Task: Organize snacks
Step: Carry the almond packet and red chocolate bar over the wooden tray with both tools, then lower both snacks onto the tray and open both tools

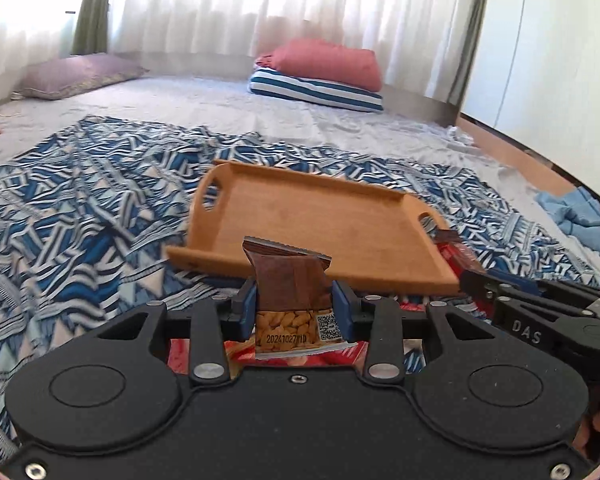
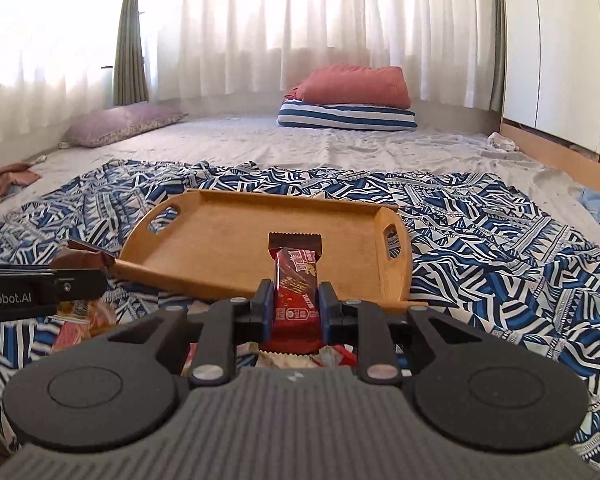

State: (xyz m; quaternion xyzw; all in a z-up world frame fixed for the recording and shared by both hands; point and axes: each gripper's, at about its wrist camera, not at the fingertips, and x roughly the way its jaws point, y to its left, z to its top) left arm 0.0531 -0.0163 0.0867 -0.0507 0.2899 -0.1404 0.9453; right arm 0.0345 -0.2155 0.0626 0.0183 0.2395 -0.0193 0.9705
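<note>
Right claw (image 2: 294, 304) grips red snack bar (image 2: 296, 284); wooden tray (image 2: 228, 236) beyond.

One tray (image 2: 228, 248), two held snack packs: a brown one (image 1: 290, 276) and a red one (image 2: 296, 280). Three pillows (image 2: 356, 84), one patterned cloth (image 2: 480, 248)

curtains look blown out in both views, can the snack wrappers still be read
Left wrist view: white curtains overexposed, yet the brown peanut packet in the left tool shows a sharp date code. Right wrist view: same glare; red chocolate bar wrapper in the right tool is lit, its print soft.
</note>
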